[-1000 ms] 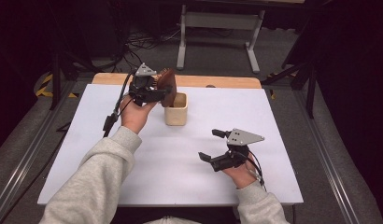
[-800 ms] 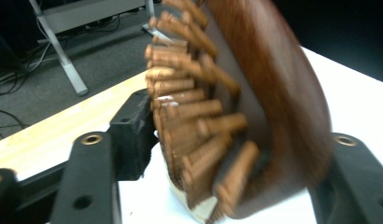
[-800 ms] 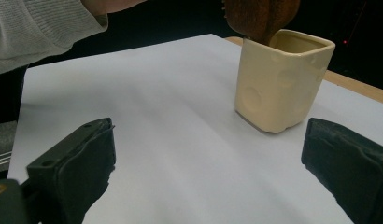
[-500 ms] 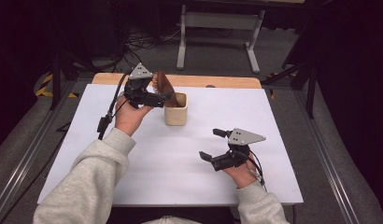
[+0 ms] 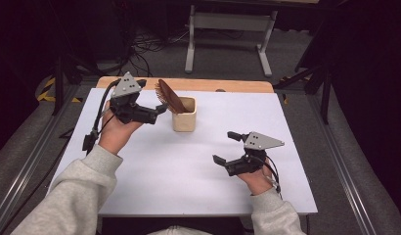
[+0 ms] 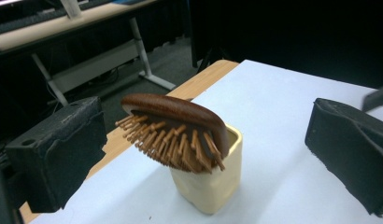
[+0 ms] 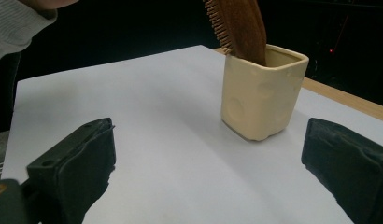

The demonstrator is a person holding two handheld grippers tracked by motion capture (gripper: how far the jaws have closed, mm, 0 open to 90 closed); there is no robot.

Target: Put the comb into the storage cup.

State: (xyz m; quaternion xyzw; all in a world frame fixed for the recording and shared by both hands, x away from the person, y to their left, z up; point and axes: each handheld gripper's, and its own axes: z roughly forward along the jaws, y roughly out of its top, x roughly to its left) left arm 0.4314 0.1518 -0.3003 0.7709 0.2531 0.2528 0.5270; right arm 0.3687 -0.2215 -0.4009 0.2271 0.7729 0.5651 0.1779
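A white table (image 5: 154,176) bears a cream cup (image 5: 184,115) near its far edge, and a brown hairbrush (image 5: 170,97) stands in the cup, tilted, bristles facing left. The left gripper (image 5: 157,104), just left of the brush, has just opened its jaws; nothing lies between them. The right gripper (image 5: 226,147) hovers nearer the person, jaws wide apart and empty.

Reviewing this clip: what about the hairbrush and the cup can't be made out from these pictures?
- Handle of the hairbrush: hidden inside the cup in the left gripper view, and behind the cup wall in the right gripper view.
- Top of the brush head: cut off by the upper edge of the right gripper view.
- Cup's bottom inside: hidden by its rim in the high view.
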